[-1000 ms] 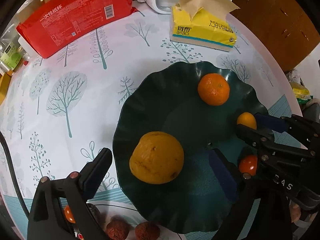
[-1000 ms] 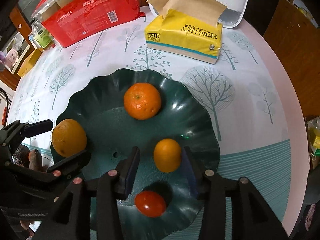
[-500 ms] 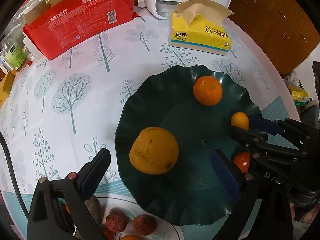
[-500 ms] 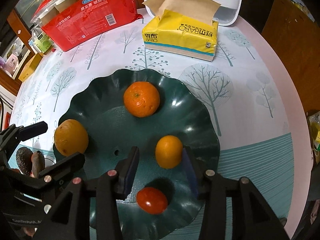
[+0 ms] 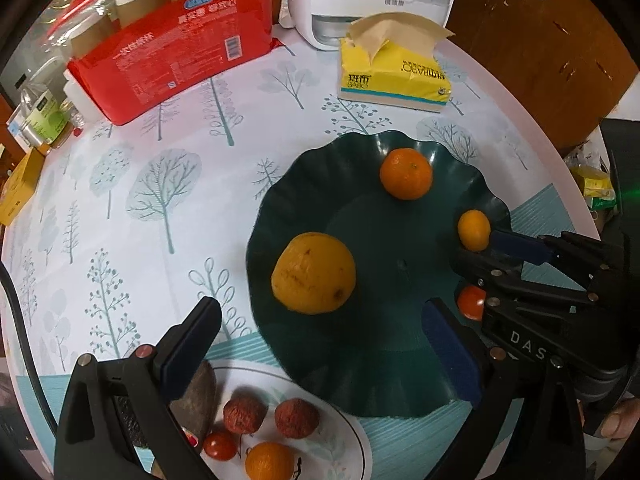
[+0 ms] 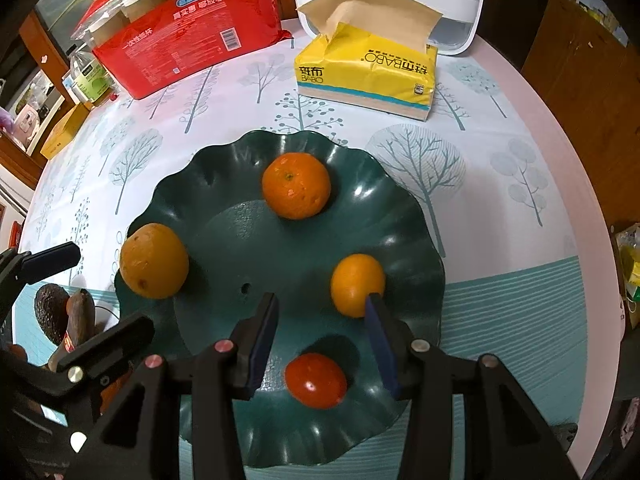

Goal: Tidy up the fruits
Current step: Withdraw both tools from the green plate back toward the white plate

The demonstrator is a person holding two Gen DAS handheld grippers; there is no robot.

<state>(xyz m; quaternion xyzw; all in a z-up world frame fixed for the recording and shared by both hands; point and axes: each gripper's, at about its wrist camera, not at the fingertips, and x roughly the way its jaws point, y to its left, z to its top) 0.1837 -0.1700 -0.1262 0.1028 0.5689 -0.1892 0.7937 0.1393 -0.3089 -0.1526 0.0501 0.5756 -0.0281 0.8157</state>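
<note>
We held right gripper (image 6: pixel 320 320) and left gripper (image 5: pixel 320 344) open, empty, over green bowl (image 6: pixel 400 208) (four fruits inside). Remaining fruits sat on white plate (image 5: pixel 352 432); next: fetch one.

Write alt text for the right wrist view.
An open black two-finger right gripper hovers over a dark green wavy-rimmed plate holding a red cherry tomato, a small orange kumquat, a round orange tangerine and a larger yellow-orange citrus. Beyond it on the tree-patterned tablecloth sits a yellow tissue pack.
</note>
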